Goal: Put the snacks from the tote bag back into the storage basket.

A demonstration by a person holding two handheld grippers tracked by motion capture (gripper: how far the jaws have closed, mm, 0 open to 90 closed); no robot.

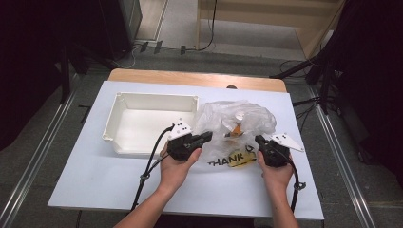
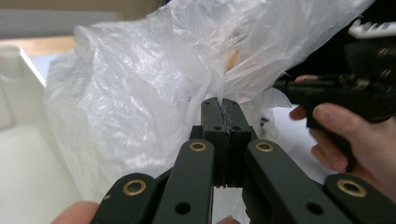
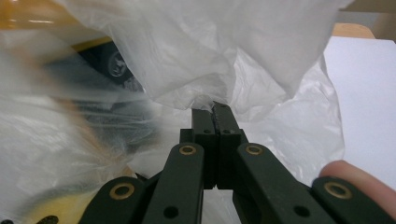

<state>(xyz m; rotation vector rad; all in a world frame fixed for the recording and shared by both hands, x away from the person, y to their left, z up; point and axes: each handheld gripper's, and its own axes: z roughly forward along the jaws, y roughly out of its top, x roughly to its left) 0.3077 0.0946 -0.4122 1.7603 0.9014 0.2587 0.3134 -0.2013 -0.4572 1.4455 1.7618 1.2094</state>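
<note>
Plastic bag, thin, crinkled and printed "THANK", sits at the middle of the white table, just right of an open white tray. The left gripper pinches film at its left edge, jaws pressed together on a fold; the right gripper is clamped likewise on its right edge. Light, limp and slippery, the bag likely tears easily; bunched edges look like the safest hold. Yellowish contents show dimly inside.
</note>
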